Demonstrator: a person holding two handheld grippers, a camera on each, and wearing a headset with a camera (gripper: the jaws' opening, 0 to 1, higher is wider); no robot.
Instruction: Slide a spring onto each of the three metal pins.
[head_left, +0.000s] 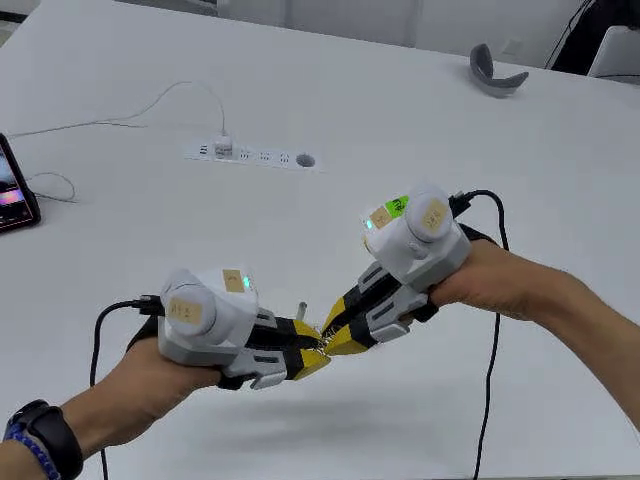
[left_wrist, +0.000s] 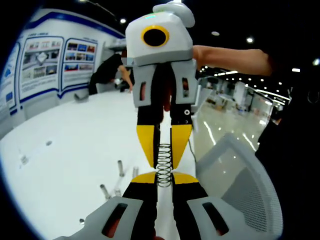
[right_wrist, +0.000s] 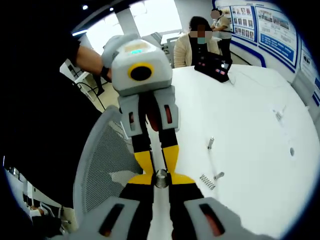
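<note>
Spring (left_wrist: 164, 165) is gripped at both ends, in the air above the white bench (head_left: 420, 130), between two grippers brought tip to tip. In the left gripper view the left gripper (left_wrist: 164, 178) has its yellow fingers (left_wrist: 145, 178) clenched on the near end of the coil, while the far end is clamped between the fingers of the right gripper (left_wrist: 164, 142), which comes in from the top. In the right gripper view a small round metal end is seen head-on between the right gripper's own fingers – whether a pin lies inside the coil cannot be told.

In the head view the left gripper (head_left: 316, 356) and the right gripper (head_left: 336, 340) are seen meeting low at the centre, each held in a hand. One metal pin (head_left: 301, 310) stands upright on the bench just behind them. Two pins (right_wrist: 211, 143) and a second spring (right_wrist: 207, 181) – lying flat just beside the nearer pin – are seen on the bench in the right gripper view.
</note>
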